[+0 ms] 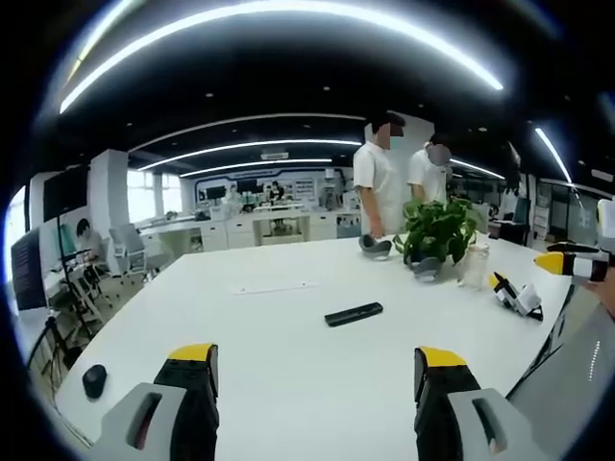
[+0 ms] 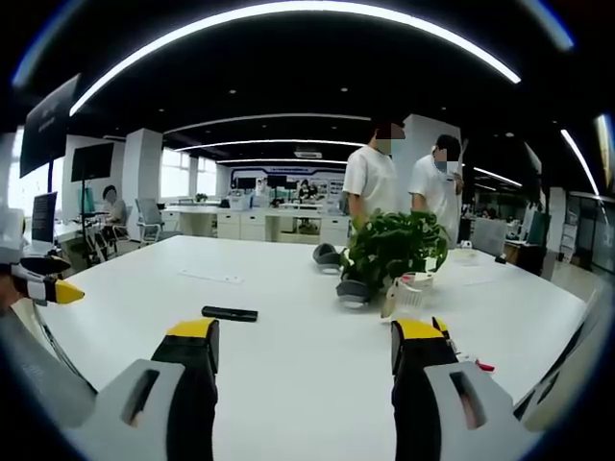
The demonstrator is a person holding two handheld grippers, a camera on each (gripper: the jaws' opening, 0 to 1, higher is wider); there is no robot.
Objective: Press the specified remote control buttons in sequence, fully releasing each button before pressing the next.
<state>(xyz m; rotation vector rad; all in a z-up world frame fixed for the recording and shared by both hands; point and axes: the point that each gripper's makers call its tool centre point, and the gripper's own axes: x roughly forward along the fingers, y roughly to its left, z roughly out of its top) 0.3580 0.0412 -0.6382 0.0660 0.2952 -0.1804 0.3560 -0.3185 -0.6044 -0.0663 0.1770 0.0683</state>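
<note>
A black remote control (image 1: pixel 353 314) lies flat near the middle of the white table (image 1: pixel 259 327); in the right gripper view the remote control (image 2: pixel 229 313) sits left of centre. My left gripper (image 1: pixel 317 370) is open, its yellow-tipped jaws wide apart above the table, short of the remote. My right gripper (image 2: pixel 303 348) is open too, with nothing between its jaws. The right gripper's yellow tip (image 1: pixel 557 262) enters the left gripper view at the right edge, and the left gripper's tip (image 2: pixel 60 291) enters the right gripper view at the left edge.
A potted green plant (image 1: pixel 440 230) stands at the far right of the table, with grey objects (image 1: pixel 377 246) beside it. A yellow-tipped tool (image 1: pixel 516 296) lies near the right edge. A black mouse-like object (image 1: pixel 94 380) sits at the near left. Two people (image 1: pixel 404 178) stand behind the table.
</note>
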